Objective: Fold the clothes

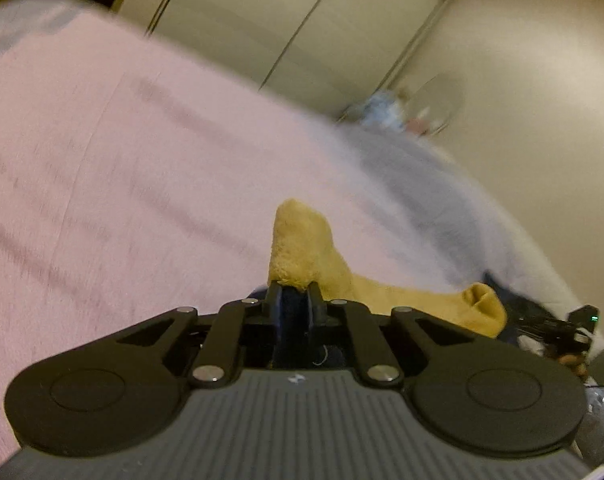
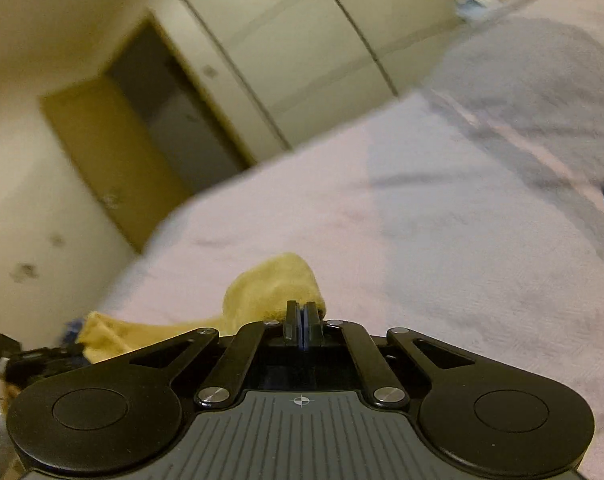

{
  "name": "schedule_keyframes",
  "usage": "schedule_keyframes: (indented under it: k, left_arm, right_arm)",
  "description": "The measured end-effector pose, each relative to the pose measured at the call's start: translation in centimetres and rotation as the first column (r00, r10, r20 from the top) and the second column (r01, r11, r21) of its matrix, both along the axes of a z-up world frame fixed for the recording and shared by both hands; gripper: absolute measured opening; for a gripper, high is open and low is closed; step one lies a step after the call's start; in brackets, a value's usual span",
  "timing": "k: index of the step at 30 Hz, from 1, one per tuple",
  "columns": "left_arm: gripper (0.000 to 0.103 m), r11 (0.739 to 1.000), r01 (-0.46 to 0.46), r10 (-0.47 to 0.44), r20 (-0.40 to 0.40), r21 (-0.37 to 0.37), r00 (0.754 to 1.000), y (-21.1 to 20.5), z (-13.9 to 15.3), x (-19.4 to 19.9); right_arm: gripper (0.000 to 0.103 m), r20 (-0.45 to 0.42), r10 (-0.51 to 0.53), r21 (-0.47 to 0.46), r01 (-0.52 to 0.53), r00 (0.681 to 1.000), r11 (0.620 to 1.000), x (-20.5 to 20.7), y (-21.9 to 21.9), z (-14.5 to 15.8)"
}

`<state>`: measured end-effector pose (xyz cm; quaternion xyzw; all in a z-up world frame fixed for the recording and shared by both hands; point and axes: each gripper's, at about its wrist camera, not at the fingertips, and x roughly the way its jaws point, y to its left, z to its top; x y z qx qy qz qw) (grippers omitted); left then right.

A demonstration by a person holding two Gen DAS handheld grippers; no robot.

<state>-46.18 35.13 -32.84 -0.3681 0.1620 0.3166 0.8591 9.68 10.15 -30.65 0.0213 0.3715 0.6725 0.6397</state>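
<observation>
Pink bedspread (image 1: 122, 168), wardrobe (image 2: 302, 48), door (image 2: 114, 152).

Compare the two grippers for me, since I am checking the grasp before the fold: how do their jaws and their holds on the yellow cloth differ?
The left gripper keeps a narrow gap between its jaws; the right gripper has its jaws pressed nearly together. Past the left gripper the yellow cloth stands up in a peak; past the right gripper it bunches lower and trails left. Both are clamped on that cloth above the pink bedcover.
</observation>
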Motion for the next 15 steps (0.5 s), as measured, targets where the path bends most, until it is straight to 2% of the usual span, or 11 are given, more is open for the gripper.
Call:
schedule_keyframes:
  k: [1,2,3,5,9,10,11,12,15]
  left_arm:
    - [0.012,1.000,-0.009,0.009,0.009,-0.016,1.000,0.1,-0.6,0.0]
    - [0.013,0.999,-0.018,0.019,0.024,-0.029,1.000,0.1,-1.1,0.0]
    - [0.013,0.999,-0.026,0.027,0.047,-0.036,0.999,0.1,-1.3,-0.2]
    - [0.020,0.998,-0.029,0.033,0.089,-0.048,0.995,0.2,-1.5,-0.5]
    - [0.019,1.000,-0.008,0.009,0.035,-0.030,0.999,0.9,-1.4,0.6]
    - [0.011,1.000,0.001,-0.001,0.025,-0.015,1.000,0.8,-1.2,1.0]
    - [0.010,1.000,0.005,-0.005,0.029,0.003,1.000,0.7,-0.9,1.1]
    - [0.009,1.000,0.006,-0.007,0.036,0.021,0.999,0.6,-0.6,1.1]
    - [0.009,0.997,0.006,-0.010,0.056,0.072,0.998,0.5,0.3,1.1]
  right_arm:
    - [0.001,0.009,-0.002,-0.044,0.003,1.000,0.999,-0.2,0.5,-0.7]
    - [0.013,0.010,-0.003,-0.053,0.003,1.000,0.999,-0.2,0.5,-1.1]
    - [0.034,0.007,-0.002,-0.035,0.002,1.000,0.999,-0.2,0.3,-1.2]
    - [0.060,0.005,0.003,0.006,-0.003,1.000,1.000,-0.1,0.0,-1.4]
    - [0.060,0.117,0.061,-0.025,-0.058,0.991,0.998,-1.7,1.9,-0.9]
    - [0.057,0.141,0.083,-0.043,-0.078,0.987,0.996,-2.2,2.6,-1.1]
    - [0.033,0.157,0.109,-0.061,-0.101,0.982,0.993,-2.5,3.3,-1.3]
    - [0.017,0.172,0.124,-0.075,-0.112,0.977,0.991,-2.8,3.9,-1.4]
    - [0.012,0.183,0.102,-0.013,-0.101,0.978,0.995,-2.3,3.6,-0.5]
